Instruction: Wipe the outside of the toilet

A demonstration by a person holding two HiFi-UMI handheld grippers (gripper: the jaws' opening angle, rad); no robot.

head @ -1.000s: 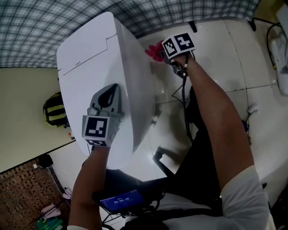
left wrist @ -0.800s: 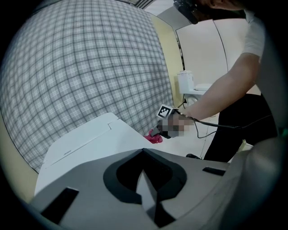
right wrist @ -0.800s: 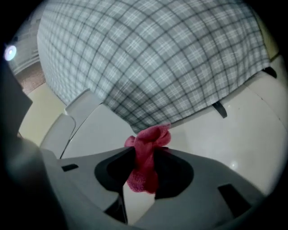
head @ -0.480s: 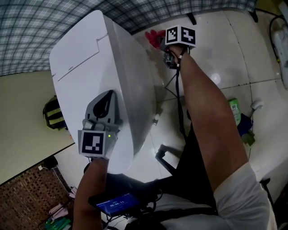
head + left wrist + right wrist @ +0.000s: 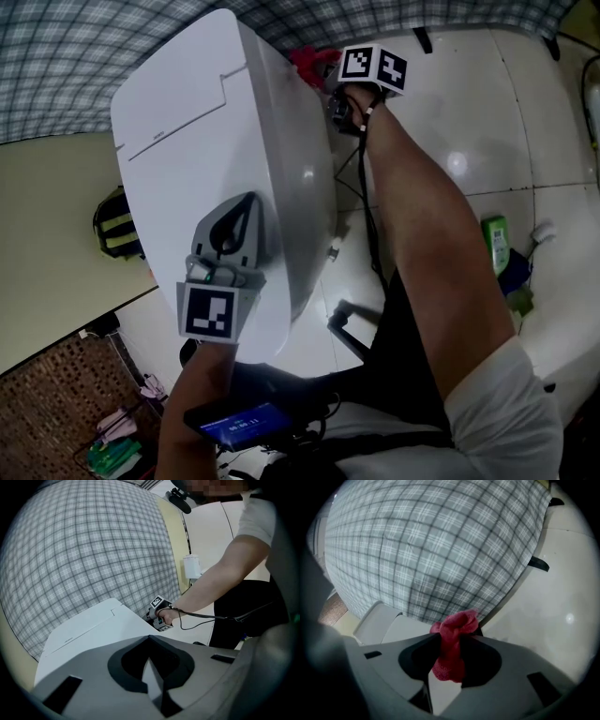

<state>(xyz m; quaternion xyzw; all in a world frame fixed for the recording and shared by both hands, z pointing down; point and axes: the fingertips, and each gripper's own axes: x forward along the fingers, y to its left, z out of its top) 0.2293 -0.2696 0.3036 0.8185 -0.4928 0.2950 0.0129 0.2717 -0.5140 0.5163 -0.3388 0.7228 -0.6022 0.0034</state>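
Toilet, white glossy hard-shelled unit with lid down (image 5: 187, 141), upper left of head view, standing on pale tiled floor (image 5: 469, 112) with back end against grey plaid cloth (image 5: 94, 56). Right gripper (image 5: 330, 84) pinching crumpled red wiping cloth (image 5: 451, 651) tight between both jaws, wad bulging out past the tips. Versus a second ago: moved in from the floor side toward the toilet's far right flank and rolled over on the way. Red cloth gone from hanging clear beside the body to sitting right at the upper rear edge. Apparently touching the shell, though contact not provable from these views. Left gripper (image 5: 246, 202) unchanged: jaws pressed together, nothing between, parked over the front of the lid, same spot throughout. Meaning for the task: looks like the start of a wipe pass on the right outer side, near the back. Most of the outside probably not yet covered; no way to judge cleanliness from gloss alone. Next, probably: press cloth flat against the shell, drag forward along the flank toward the bowl front, mind the dangling black cable (image 5: 366, 197) along the right arm.
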